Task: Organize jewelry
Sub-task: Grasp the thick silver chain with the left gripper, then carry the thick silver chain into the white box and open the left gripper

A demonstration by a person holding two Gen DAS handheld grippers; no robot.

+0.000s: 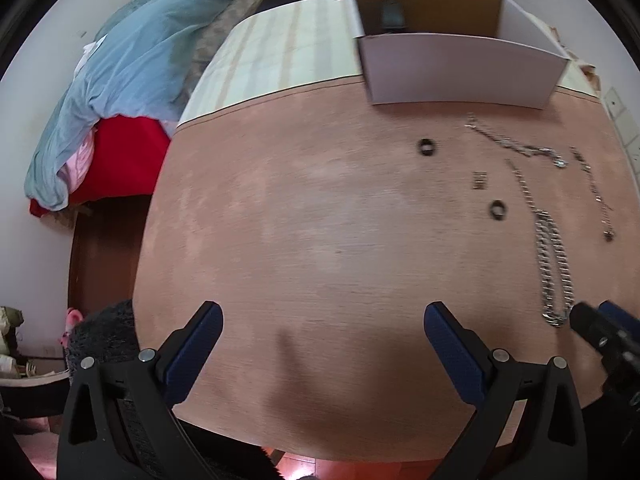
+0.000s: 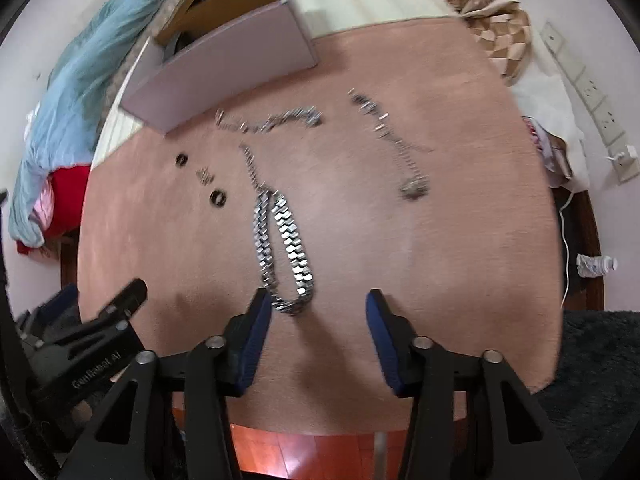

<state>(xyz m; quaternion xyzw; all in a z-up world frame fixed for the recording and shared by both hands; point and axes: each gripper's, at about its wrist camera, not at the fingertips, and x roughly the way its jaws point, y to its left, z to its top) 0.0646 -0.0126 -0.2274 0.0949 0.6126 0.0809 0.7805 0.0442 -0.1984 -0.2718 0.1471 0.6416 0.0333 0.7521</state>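
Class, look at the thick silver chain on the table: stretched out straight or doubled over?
Doubled over. The thick chain lies in two side-by-side strands joined by a bend nearest the right gripper.

On the table (image 2: 460, 240) lie four chains (image 2: 286, 248), two dark rings (image 2: 218, 199) and one box (image 2: 224, 76).

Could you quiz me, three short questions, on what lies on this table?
1. True or false: the thick chain lies inside the box.
2. Which gripper has its tips nearest the thick chain: A left, B right?
3. How many dark rings lie on the table?

Key
1. False: it lies doubled on the table, outside the box.
2. B.
3. Two: one nearer the box, one beside the chain.
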